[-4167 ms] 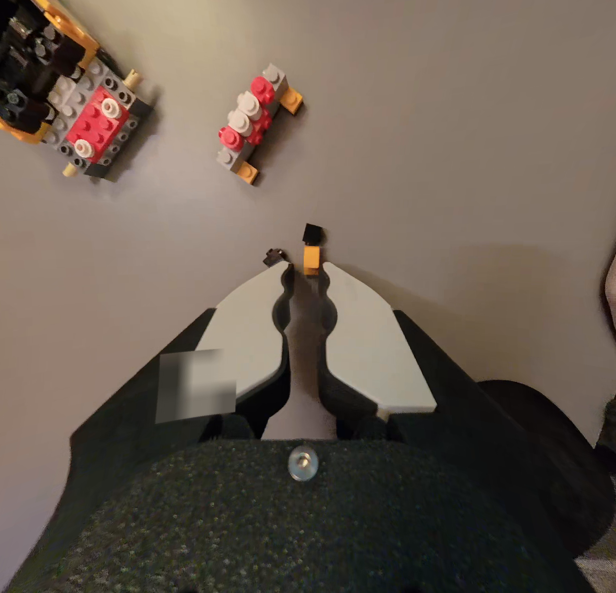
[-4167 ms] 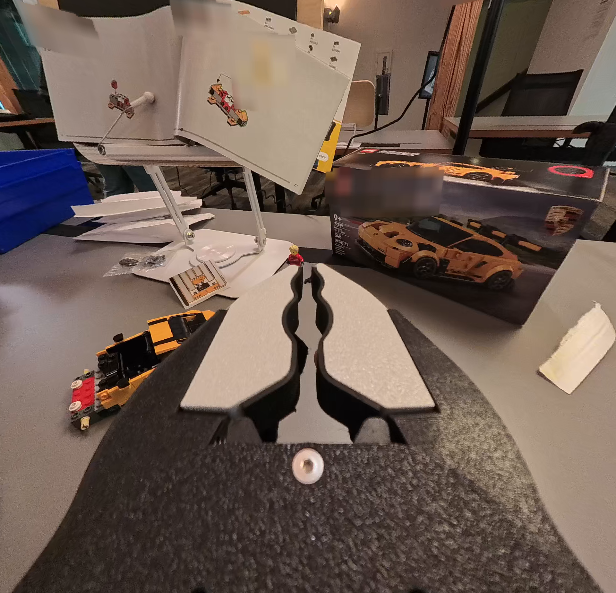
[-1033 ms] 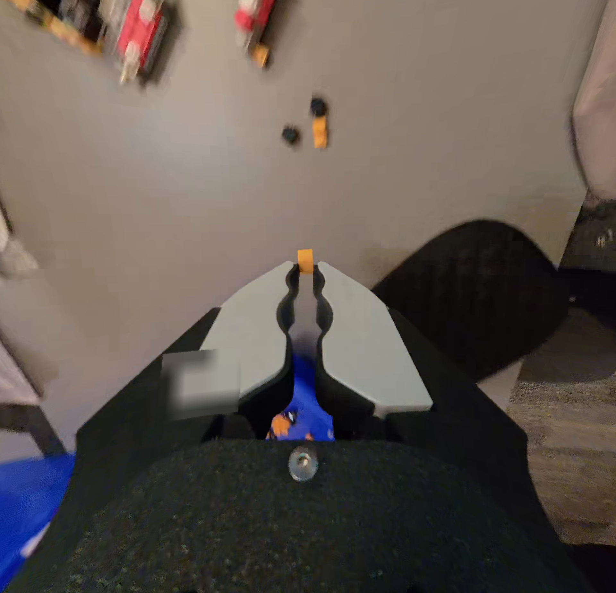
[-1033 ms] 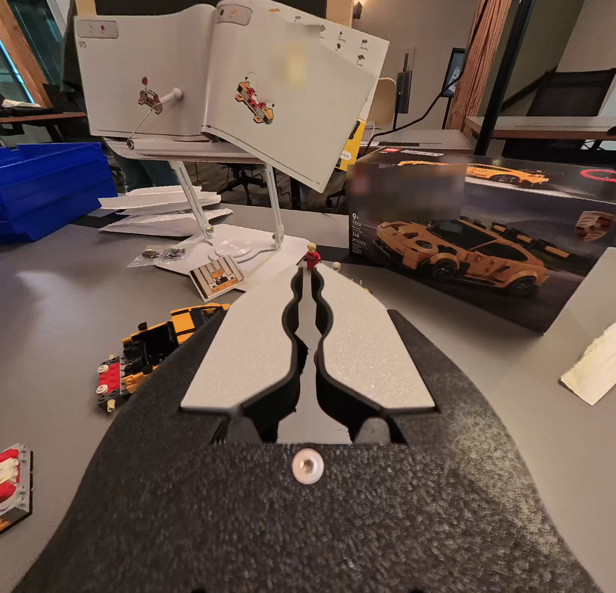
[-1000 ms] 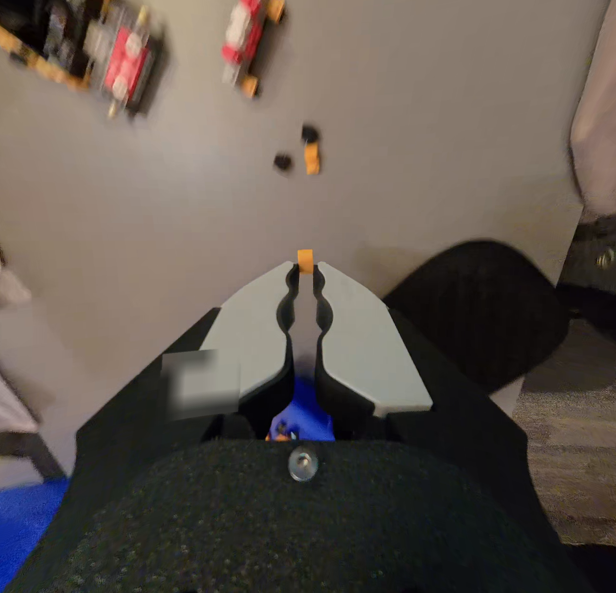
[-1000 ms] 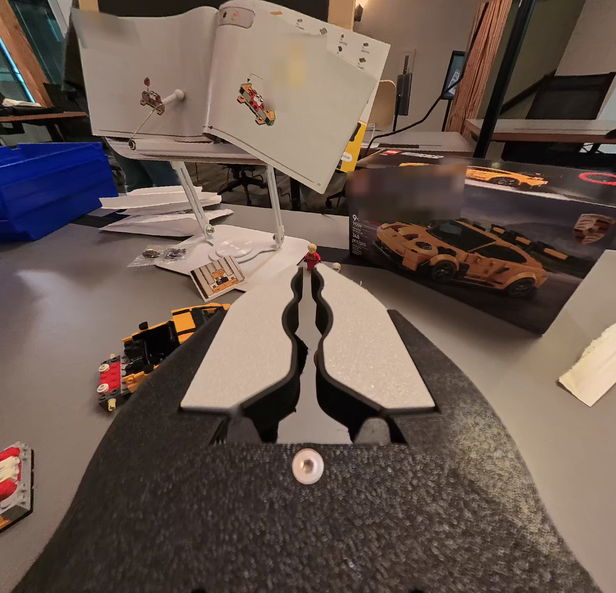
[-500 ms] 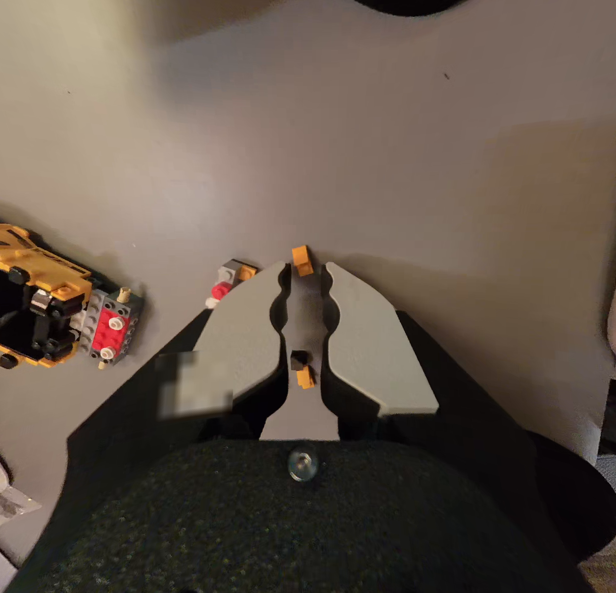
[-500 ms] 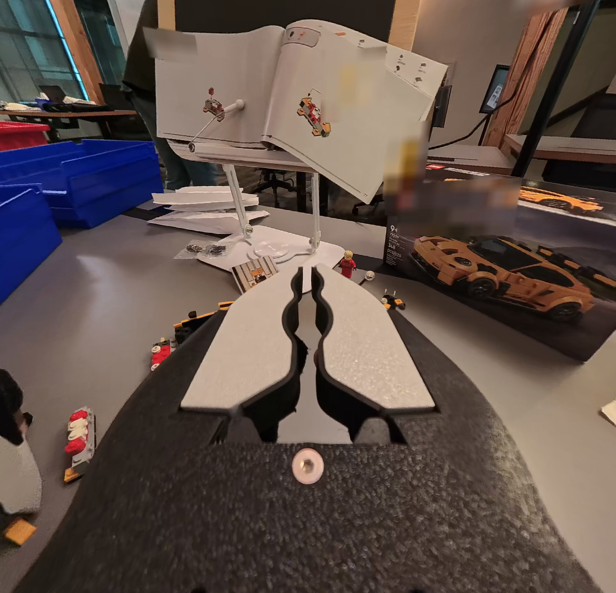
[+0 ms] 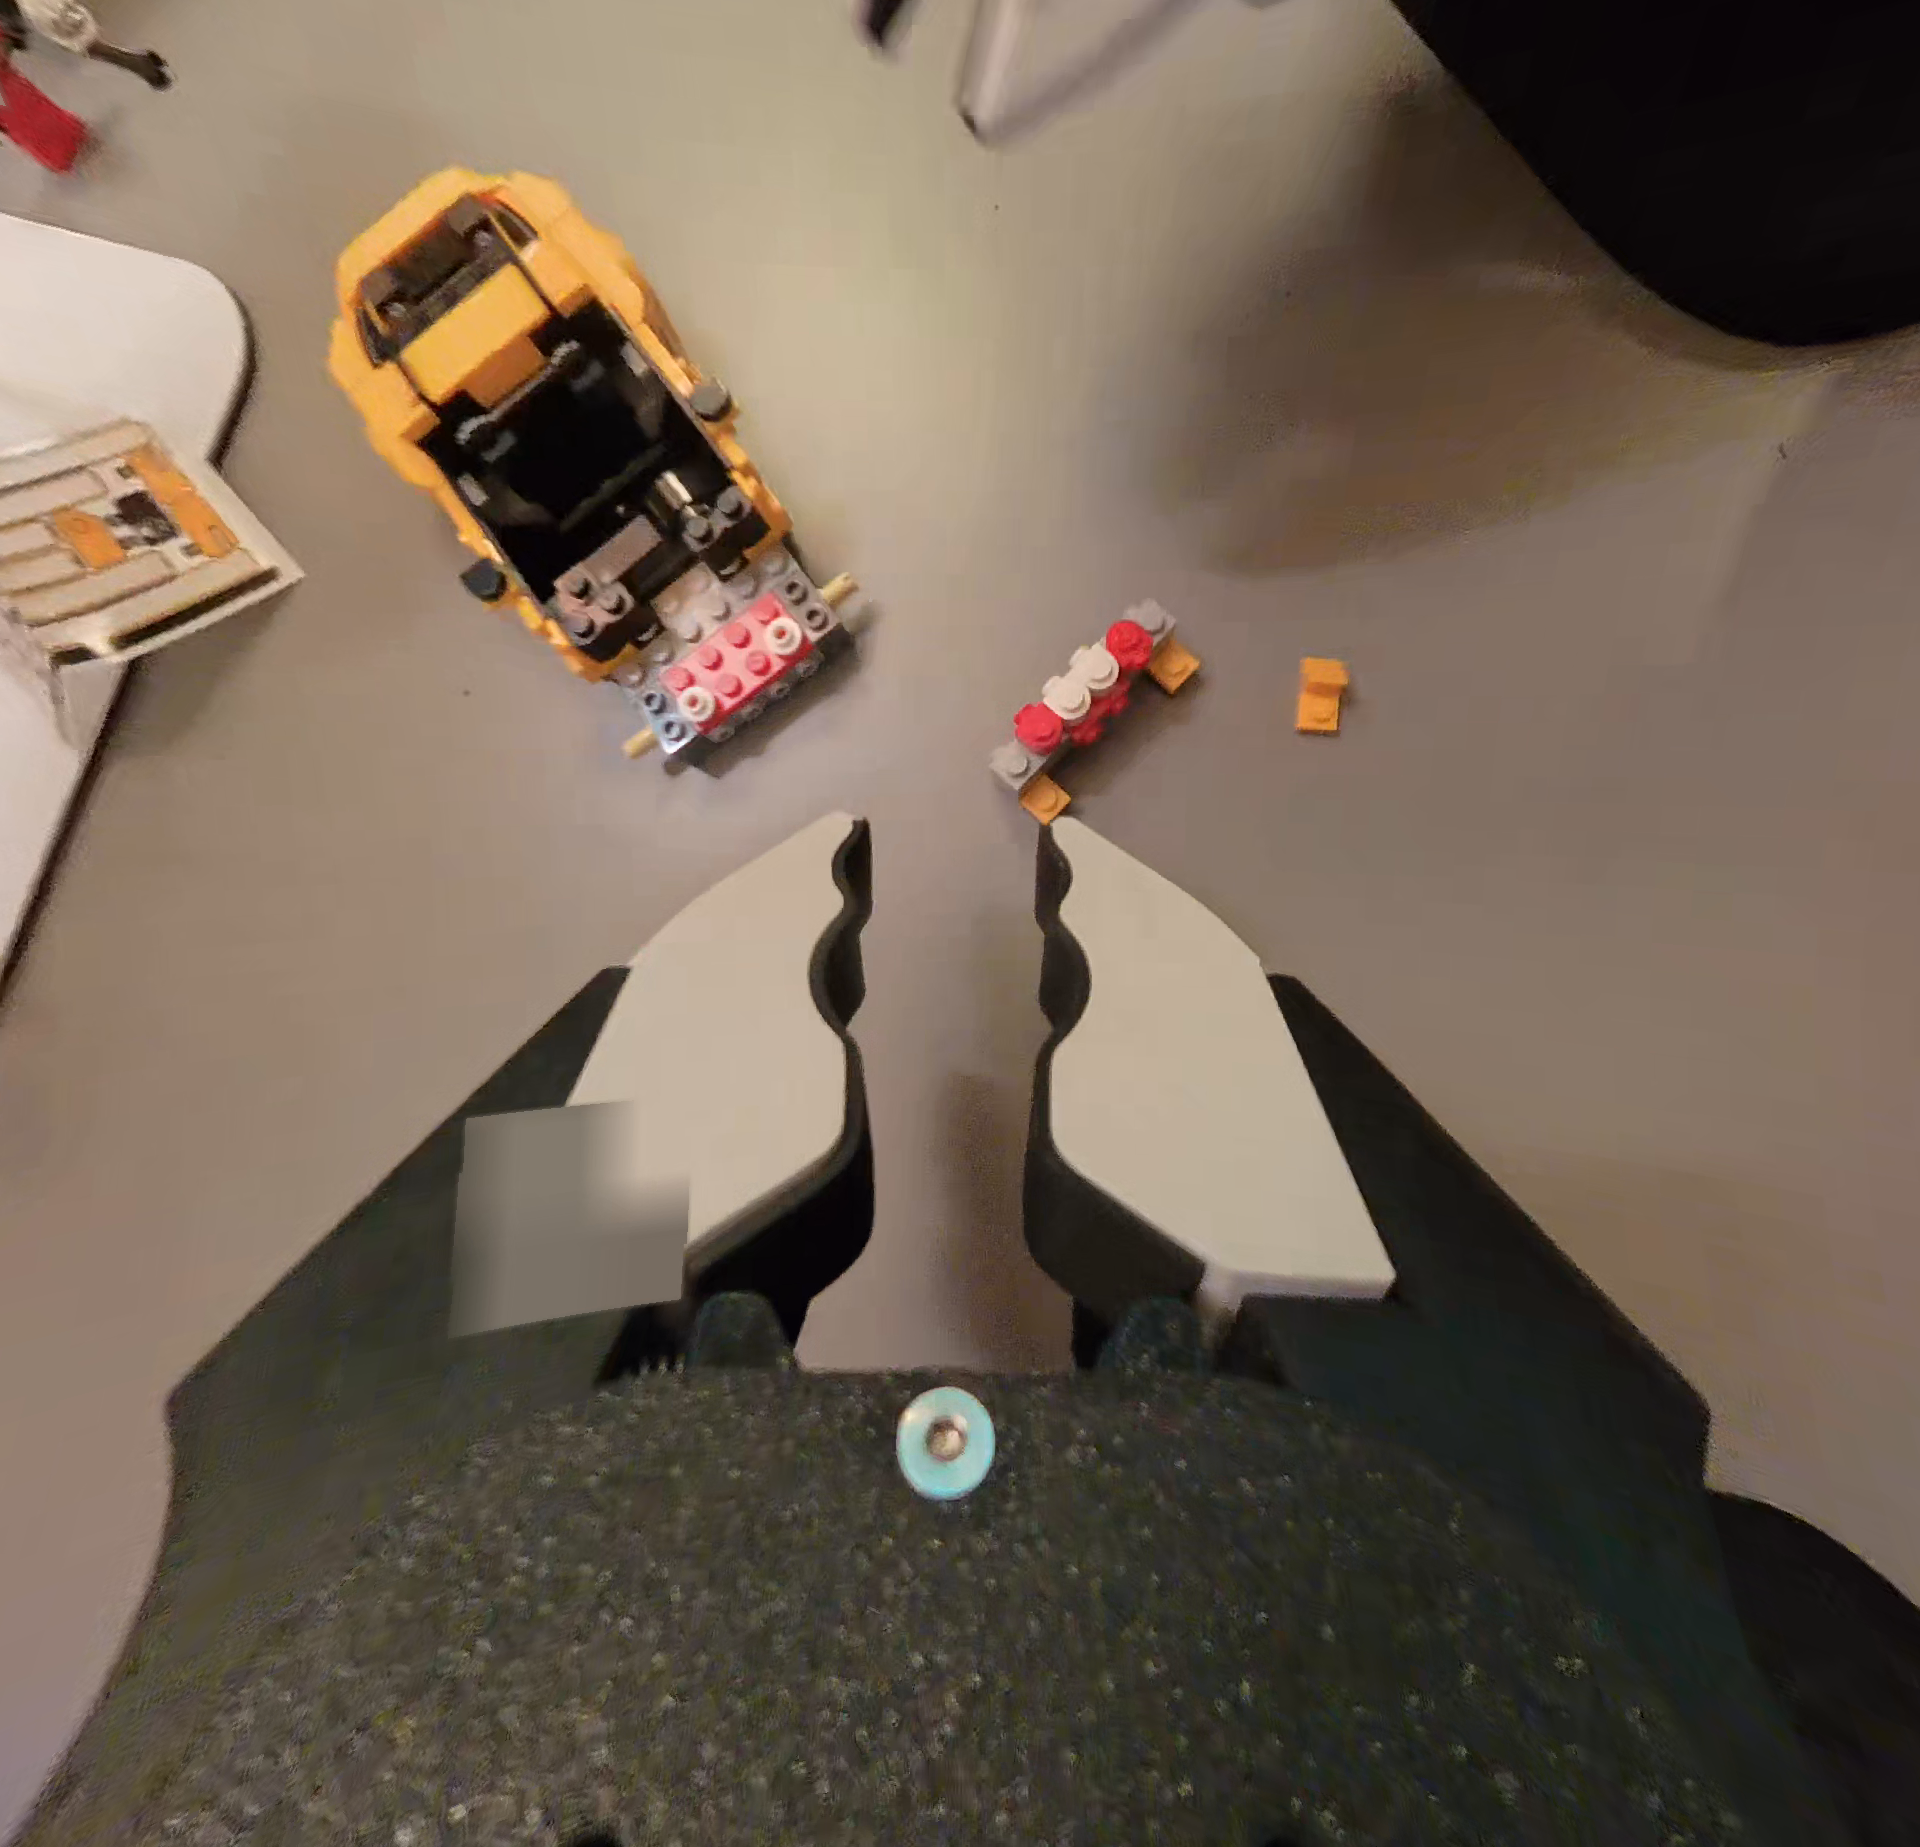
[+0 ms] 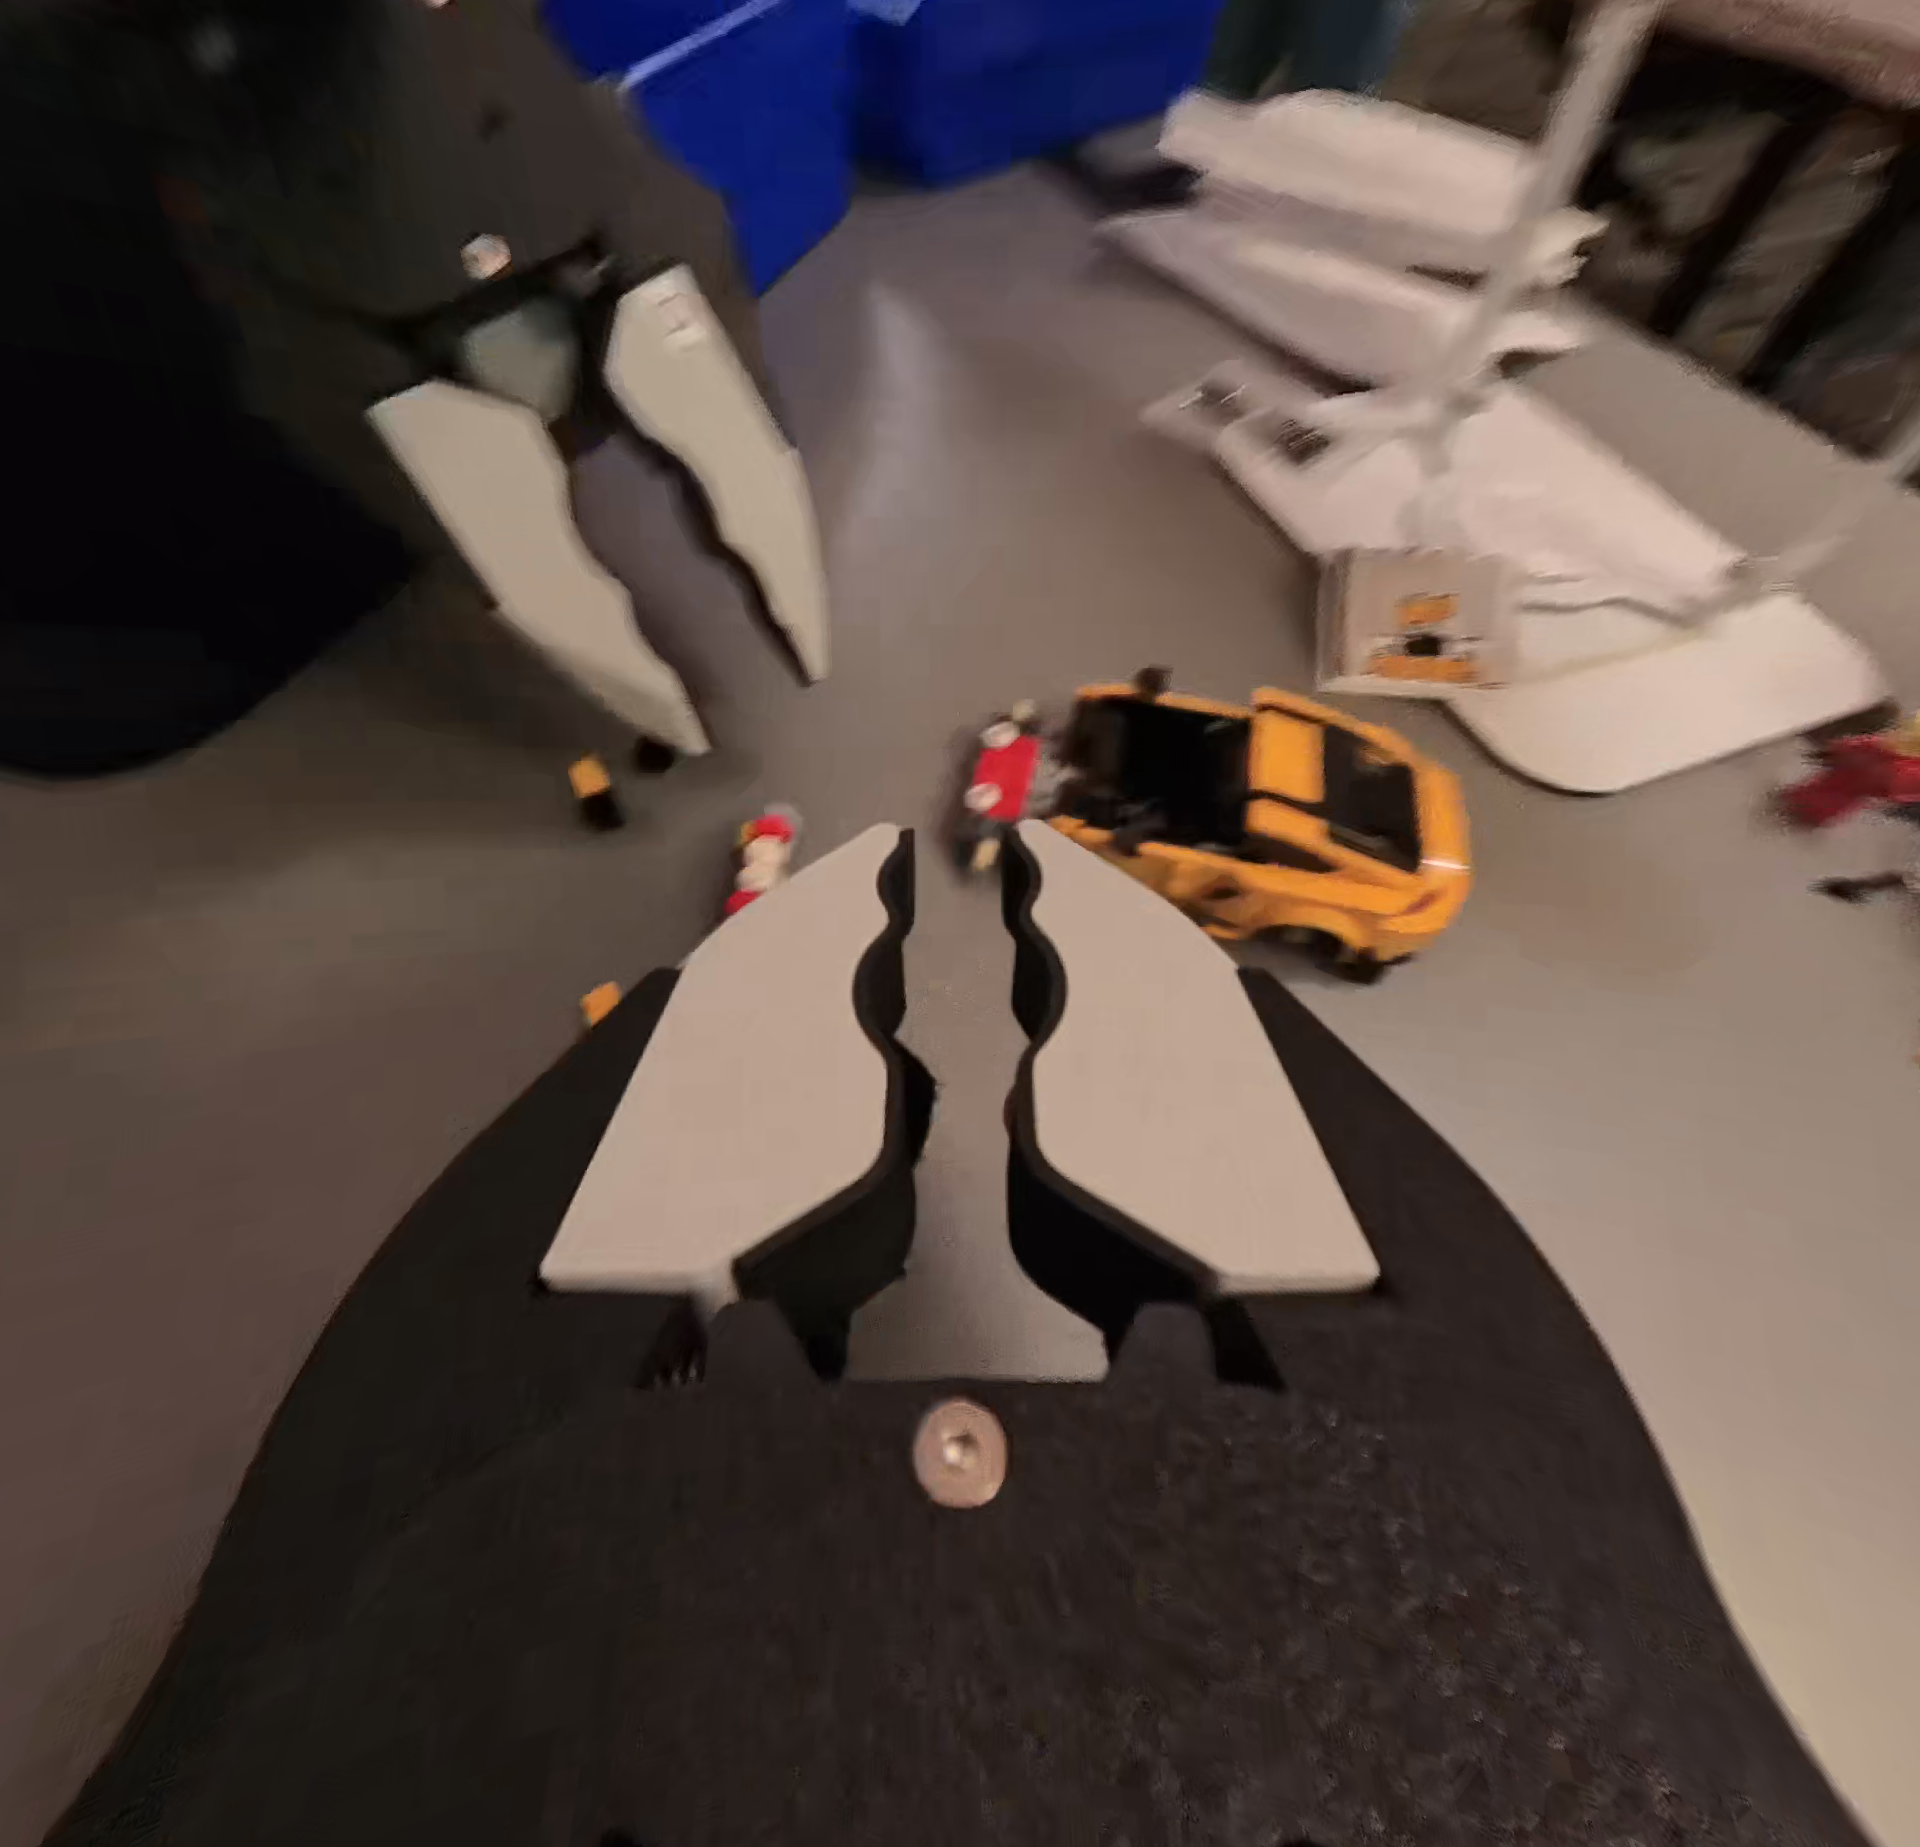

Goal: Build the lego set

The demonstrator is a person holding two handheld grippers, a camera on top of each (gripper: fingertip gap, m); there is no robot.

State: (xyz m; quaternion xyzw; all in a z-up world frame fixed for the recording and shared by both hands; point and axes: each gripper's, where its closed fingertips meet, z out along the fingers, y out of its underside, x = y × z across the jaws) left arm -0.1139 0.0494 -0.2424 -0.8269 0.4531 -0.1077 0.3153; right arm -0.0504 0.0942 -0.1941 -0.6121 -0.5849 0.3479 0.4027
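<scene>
The half-built orange car [image 9: 551, 447] lies on the grey table, its red and grey studded end towards my left gripper [image 9: 948, 826]. That gripper is open and empty above the table. A small red, white and grey sub-assembly [image 9: 1091, 696] lies just beyond its right fingertip, with a loose orange piece [image 9: 1320, 694] to the right. In the right wrist view my right gripper [image 10: 958, 836] is open a little and empty, just short of the car [image 10: 1268, 821] and the sub-assembly [image 10: 764, 857]. The left gripper [image 10: 743, 701] hangs over a small orange and black piece [image 10: 592, 789].
A sticker sheet [image 9: 125, 540] and the white base of the instruction stand [image 9: 104, 322] lie left of the car. Blue bins [image 10: 883, 62] stand at the back. A red minifigure [image 10: 1849, 789] sits at the right edge. The right gripper's fingers [image 9: 1039, 31] show at the top. The left gripper's tips are roughly 10 cm from the right gripper's. About 7 cm separates my left fingertips from the loose orange piece [image 9: 1320, 694].
My left gripper let go of the small orange piece, opened wide and moved towards the car. My right gripper dropped from facing the instruction book to the table and opened slightly.
</scene>
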